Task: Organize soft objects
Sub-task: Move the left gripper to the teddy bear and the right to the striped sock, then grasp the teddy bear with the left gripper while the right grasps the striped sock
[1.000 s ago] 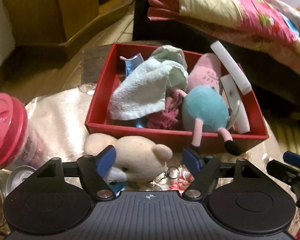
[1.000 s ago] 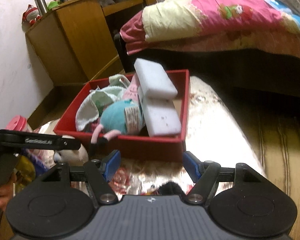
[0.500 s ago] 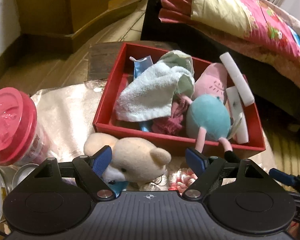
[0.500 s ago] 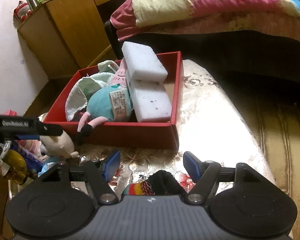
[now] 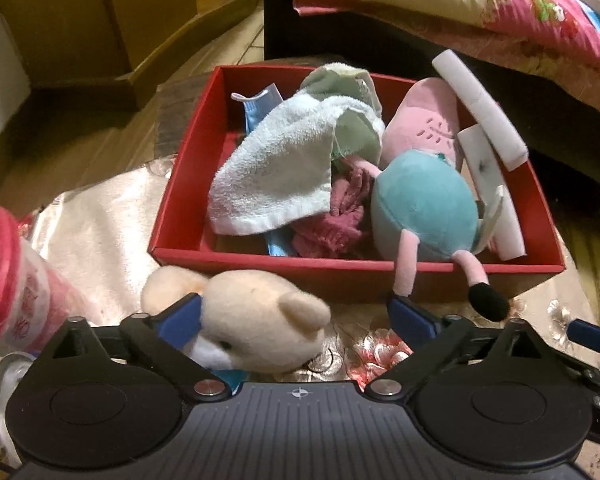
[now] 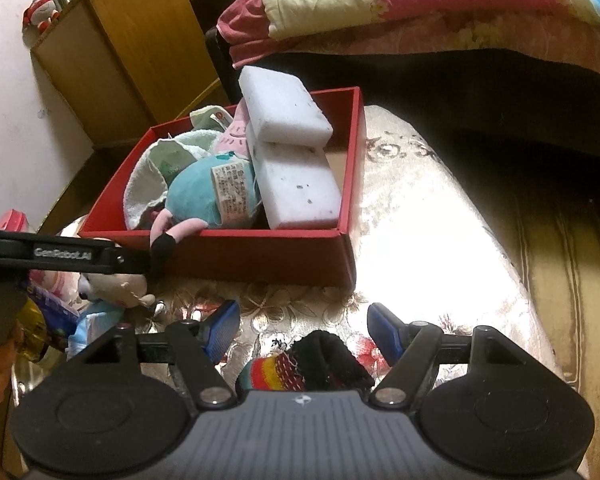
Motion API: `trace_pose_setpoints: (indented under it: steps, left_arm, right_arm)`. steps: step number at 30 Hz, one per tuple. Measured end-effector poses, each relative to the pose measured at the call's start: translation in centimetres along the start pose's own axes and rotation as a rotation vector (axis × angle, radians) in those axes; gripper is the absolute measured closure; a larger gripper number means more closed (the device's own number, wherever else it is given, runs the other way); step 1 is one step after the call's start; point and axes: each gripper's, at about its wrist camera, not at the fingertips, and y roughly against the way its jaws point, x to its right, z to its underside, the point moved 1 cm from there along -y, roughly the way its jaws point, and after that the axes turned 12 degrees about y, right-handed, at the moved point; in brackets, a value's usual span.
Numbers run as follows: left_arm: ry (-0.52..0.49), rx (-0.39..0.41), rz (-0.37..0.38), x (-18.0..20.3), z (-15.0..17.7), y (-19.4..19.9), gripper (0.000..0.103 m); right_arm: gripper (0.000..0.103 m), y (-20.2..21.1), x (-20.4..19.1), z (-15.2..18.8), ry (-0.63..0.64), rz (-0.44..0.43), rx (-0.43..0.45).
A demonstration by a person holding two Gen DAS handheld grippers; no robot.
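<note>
Now your left gripper has closed in on the cream bear, jaws apart around it. Your right gripper has dropped over the striped sock, jaws apart too; both await the red box.

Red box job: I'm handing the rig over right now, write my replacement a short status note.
Left tool: open, empty, low over the table, the cream bear plush between its fingers, not gripped.
Right tool: open, empty, with a striped black knit item lying between its fingers.
Red box already holds the white towel, a teal and pink plush with legs hanging over the front wall, dark pink cloth and two white sponges.
Left to do: bear and knit item into the box; perhaps tuck the plush legs in.
</note>
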Motion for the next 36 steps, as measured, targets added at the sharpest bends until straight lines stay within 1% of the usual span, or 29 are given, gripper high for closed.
trace_pose_setpoints:
  steps: [2, 6, 8, 10, 11, 12, 13, 15, 18, 19, 22, 24, 25, 27, 31, 34, 36]
  left_arm:
    - [0.000, 0.001, 0.005, 0.1, 0.0, -0.2, 0.006]
    - [-0.011, -0.008, 0.018, 0.2, -0.2, -0.7, 0.007]
    - [-0.011, 0.002, 0.017, -0.1, -0.2, -0.5, 0.015]
    - [-0.021, 0.023, -0.017, -0.3, 0.0, -0.1, 0.037]
    - [-0.026, 0.032, -0.030, -0.4, 0.1, 0.3, 0.044]
    - [-0.027, 0.036, -0.033, -0.6, 0.1, 0.6, 0.048]
    - [-0.019, 0.032, -0.015, -0.9, 0.1, 0.9, 0.051]
    - [0.025, 0.012, 0.042, -1.6, 0.2, 1.6, 0.052]
    - [0.026, 0.016, 0.071, -1.6, 0.6, 2.7, 0.053]
    - [0.032, 0.015, 0.090, -1.7, 0.7, 3.1, 0.053]
    - [0.072, -0.013, 0.168, -1.9, 0.6, 3.7, 0.054]
    - [0.085, -0.039, 0.198, -1.9, 1.0, 3.7, 0.054]
    - [0.080, -0.042, 0.197, -1.7, 1.3, 3.8, 0.054]
    - [0.032, -0.029, 0.180, -0.8, 1.8, 4.1, 0.054]
    - [-0.012, -0.014, 0.181, 0.1, 2.4, 4.6, 0.054]
    - [-0.054, 0.010, 0.148, 0.8, 2.9, 4.8, 0.054]
    - [-0.084, 0.032, 0.127, 1.1, 3.2, 5.0, 0.053]
  right_arm:
    - [0.060, -0.3, 0.1, 0.2, -0.003, 0.002, -0.011]
    - [0.060, -1.0, 0.3, 0.2, -0.014, -0.009, -0.030]
    - [0.060, -1.1, 0.3, 0.1, -0.013, -0.012, -0.029]
    - [0.055, -1.2, 0.2, 0.1, -0.009, -0.015, -0.030]
    - [0.053, -1.3, 0.2, 0.1, -0.007, -0.016, -0.032]
    - [0.053, -1.4, 0.1, 0.1, -0.004, -0.019, -0.036]
    - [0.053, -1.5, 0.0, 0.0, -0.002, -0.023, -0.042]
    - [0.053, -1.6, -0.3, 0.1, -0.001, -0.038, -0.053]
    - [0.049, -1.9, -0.9, 0.3, 0.012, -0.065, -0.072]
    - [0.047, -1.9, -1.0, 0.4, 0.017, -0.067, -0.079]
    - [0.047, -2.3, -1.0, 0.8, 0.016, -0.058, -0.098]
    - [0.047, -2.9, -1.1, 1.2, 0.017, -0.060, -0.137]
    - [0.047, -3.2, -1.2, 1.4, 0.019, -0.062, -0.156]
    - [0.050, -3.8, -1.5, 1.9, 0.039, -0.059, -0.178]
    - [0.055, -3.8, -2.2, 2.5, 0.104, -0.025, -0.183]
    - [0.062, -3.8, -3.0, 2.9, 0.177, 0.009, -0.183]
    - [0.072, -3.8, -3.1, 3.1, 0.200, 0.033, -0.179]
